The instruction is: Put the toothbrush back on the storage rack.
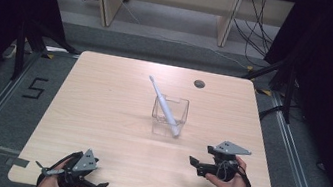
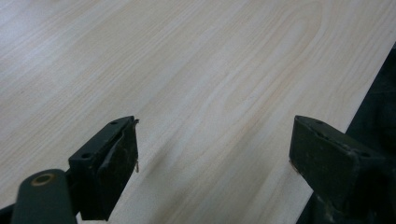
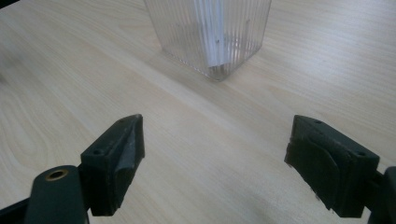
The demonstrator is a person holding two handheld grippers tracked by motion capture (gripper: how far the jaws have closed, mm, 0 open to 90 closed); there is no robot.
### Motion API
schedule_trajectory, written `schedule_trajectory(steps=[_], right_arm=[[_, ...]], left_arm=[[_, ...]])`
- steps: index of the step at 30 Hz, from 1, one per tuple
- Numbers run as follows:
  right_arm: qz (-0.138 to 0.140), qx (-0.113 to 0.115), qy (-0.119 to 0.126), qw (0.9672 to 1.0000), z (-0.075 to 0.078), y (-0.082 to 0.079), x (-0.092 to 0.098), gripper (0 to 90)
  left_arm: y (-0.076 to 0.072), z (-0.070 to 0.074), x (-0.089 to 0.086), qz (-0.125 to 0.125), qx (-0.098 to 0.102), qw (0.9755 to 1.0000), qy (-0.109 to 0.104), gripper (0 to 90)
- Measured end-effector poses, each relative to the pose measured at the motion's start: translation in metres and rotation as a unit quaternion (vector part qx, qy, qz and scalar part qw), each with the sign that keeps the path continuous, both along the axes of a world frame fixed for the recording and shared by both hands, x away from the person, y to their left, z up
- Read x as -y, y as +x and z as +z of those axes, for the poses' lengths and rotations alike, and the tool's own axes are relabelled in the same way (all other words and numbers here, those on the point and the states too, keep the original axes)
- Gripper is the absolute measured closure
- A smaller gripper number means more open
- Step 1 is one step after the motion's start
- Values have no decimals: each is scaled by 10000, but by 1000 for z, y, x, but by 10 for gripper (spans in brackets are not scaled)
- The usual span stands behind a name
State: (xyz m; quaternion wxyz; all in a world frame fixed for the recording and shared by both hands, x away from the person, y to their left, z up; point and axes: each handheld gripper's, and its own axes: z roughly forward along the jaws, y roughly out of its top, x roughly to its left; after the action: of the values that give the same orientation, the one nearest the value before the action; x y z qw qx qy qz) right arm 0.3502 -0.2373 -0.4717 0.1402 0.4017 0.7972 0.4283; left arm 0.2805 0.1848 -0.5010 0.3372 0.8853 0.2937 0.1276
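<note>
Left gripper (image 2: 215, 154) first: jaws spread wide, nothing between them but bare wood, hovering at the table's near left corner with the dark edge of the table (image 2: 196, 70) running past its right jaw. In the high view that left gripper (image 1: 84, 182) sits low at the near edge, a hand (image 1: 56, 186) wrapped round it from below.

Over to the right gripper (image 3: 215, 158): jaws wide apart too, empty, pointing straight at the cup (image 3: 210, 35) just ahead, with clear table between them. From above, the right gripper (image 1: 196, 165) is near the table's right side, held by the right hand (image 1: 231, 185), jaws aimed left.

Middle of the table, there's the clear square cup (image 1: 169, 116), upright, a little far and left of the right gripper. A white toothbrush (image 1: 163, 104) stands in it, leaning, head tilted up toward the far left, handle end down at the cup's near right corner. Farther back, a small round hole (image 1: 199, 84) in the tabletop.
</note>
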Motion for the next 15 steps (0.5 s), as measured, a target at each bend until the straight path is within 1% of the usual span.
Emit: schedule_trajectory(steps=[1, 2, 3, 4, 5, 6, 7, 8, 9, 10, 11, 13, 15], right_arm=[[25, 55, -45, 10000, 0, 0, 1, 192], [-20, -24, -9, 10000, 0, -3, 1, 191], [28, 58, -82, 9999, 0, -2, 2, 191], [11, 29, -39, 10000, -1, -4, 3, 191], [31, 63, -56, 10000, -1, -4, 4, 191], [-2, 27, -8, 10000, -2, -6, 3, 191], [67, 51, 12, 10000, -2, -6, 4, 191], [-15, -12, 75, 10000, -2, -8, 4, 191], [39, 15, 4, 10000, -2, -9, 5, 191], [-26, -77, 61, 9999, -2, -11, 5, 191], [30, 16, 58, 10000, -4, -10, 6, 191], [0, -60, 87, 9999, -5, -14, 6, 191], [47, 48, -20, 10000, -5, -14, 8, 191]], left_arm=[[0, 0, 0, 4, -1, 10000, -4, 149], [0, 0, 0, 4, 1, 10000, -6, 149], [0, 0, 0, 1, 3, 10000, 4, 149], [0, 0, 0, -2, -1, 10000, -4, 149], [0, 0, 0, 3, 2, 10000, 4, 149], [0, 0, 0, 19, 9, 10000, -1, 149], [0, 0, 0, 22, 9, 10000, -4, 148], [0, 0, 0, 22, 10, 10000, -10, 149], [0, 0, 0, 17, 9, 10000, -8, 149], [0, 0, 0, 12, 3, 10000, -8, 149], [0, 0, 0, 8, 2, 10000, -6, 149], [0, 0, 0, 7, 1, 10000, -3, 149], [0, 0, 0, 10, 5, 10000, -1, 149]])
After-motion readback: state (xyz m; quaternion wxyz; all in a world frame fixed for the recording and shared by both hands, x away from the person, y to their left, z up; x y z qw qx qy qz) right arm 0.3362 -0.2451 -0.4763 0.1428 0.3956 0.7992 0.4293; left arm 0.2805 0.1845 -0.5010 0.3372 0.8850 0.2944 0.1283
